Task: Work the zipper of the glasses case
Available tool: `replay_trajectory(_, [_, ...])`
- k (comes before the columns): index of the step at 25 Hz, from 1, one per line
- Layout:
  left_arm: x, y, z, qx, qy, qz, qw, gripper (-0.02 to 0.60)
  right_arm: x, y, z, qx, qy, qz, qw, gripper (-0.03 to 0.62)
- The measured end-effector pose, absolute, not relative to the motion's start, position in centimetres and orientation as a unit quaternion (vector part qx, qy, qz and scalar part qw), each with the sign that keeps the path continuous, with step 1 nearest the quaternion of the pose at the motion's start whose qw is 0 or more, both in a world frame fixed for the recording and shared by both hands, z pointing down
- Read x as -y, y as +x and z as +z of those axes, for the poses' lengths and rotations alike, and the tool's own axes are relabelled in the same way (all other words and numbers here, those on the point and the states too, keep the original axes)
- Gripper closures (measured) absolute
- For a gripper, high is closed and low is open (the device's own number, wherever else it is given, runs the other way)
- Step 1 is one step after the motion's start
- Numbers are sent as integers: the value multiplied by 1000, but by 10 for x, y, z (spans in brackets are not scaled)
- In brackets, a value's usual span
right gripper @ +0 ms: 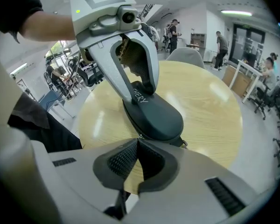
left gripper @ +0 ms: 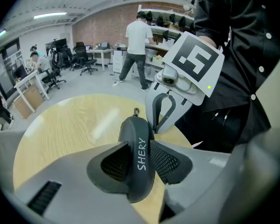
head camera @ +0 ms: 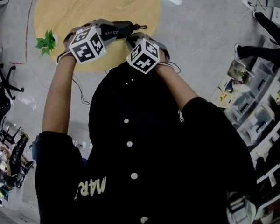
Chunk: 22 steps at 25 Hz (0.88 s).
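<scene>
A dark glasses case (head camera: 116, 30) printed SHERY is held just over the round wooden table (head camera: 84, 3). My left gripper (left gripper: 140, 149) is clamped across the case's (left gripper: 139, 164) middle, one pad on each flat side. My right gripper (right gripper: 137, 141) is shut, its tips meeting at the seam on the near end of the case (right gripper: 154, 115), where a small metal zipper pull shows. In the left gripper view the right gripper (left gripper: 161, 118) stands at the case's far end, beside a small ring (left gripper: 136, 111). The right gripper view shows the left gripper (right gripper: 140, 85) straddling the case.
A small green plant (head camera: 46, 42) sits at the table's left edge. An office chair (head camera: 7, 76) stands on the floor to the left, and shelving with bins (head camera: 256, 101) lines the right. A person in a white shirt (left gripper: 137, 50) stands at benches beyond the table.
</scene>
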<state>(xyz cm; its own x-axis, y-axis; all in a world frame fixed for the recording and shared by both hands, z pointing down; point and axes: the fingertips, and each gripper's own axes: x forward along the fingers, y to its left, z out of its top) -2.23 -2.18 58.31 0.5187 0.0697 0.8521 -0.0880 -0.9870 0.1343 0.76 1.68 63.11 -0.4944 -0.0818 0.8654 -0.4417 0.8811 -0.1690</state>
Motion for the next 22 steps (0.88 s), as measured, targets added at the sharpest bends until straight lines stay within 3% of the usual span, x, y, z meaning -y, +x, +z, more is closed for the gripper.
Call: replay_trajectory(22, [21,-24,584,-34,854,505,121,440,-27,-40,627,819,252,329,397,587])
